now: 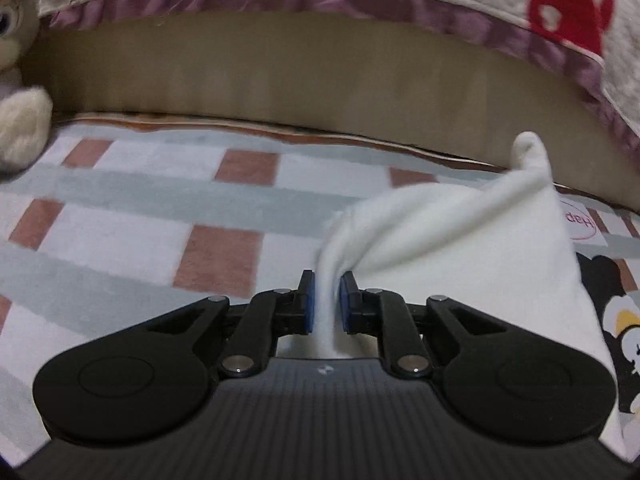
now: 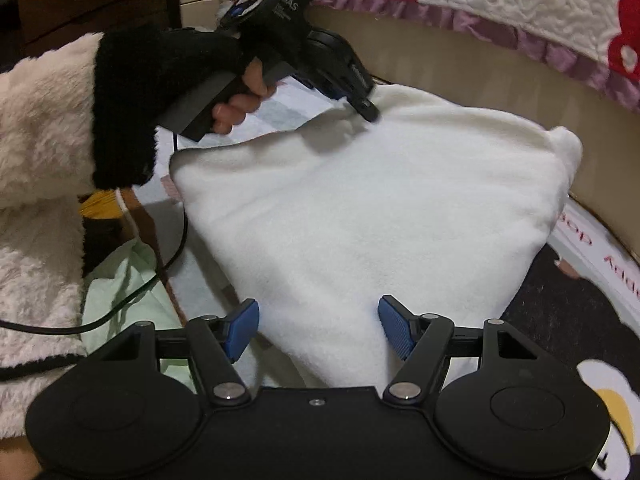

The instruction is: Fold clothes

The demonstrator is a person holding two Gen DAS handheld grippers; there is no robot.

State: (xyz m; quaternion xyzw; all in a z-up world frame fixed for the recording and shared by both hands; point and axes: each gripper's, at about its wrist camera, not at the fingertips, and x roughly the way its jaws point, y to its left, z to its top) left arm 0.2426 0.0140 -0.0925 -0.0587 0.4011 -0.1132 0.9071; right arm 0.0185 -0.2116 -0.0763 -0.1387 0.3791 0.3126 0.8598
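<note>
A white fleece garment [image 2: 360, 208] lies on the bed, partly folded. In the left wrist view my left gripper [image 1: 329, 300] is shut on a bunched edge of the white garment [image 1: 452, 248], which rises to the right into a lifted fold. In the right wrist view my right gripper [image 2: 318, 330] is open, its blue pads [image 2: 244, 328] on either side of the garment's near corner without clamping it. The left gripper [image 2: 366, 110] also shows there, held by a hand at the garment's far edge.
A checked grey, white and brown blanket [image 1: 160, 216] covers the bed. A beige headboard [image 1: 280, 76] stands behind, with a quilted red-and-white cover [image 1: 560, 4] draped over it. A plush toy [image 1: 16, 120] sits at far left. A penguin-print cloth [image 2: 580, 320] lies to the right. A black cable [image 2: 152, 276] trails left.
</note>
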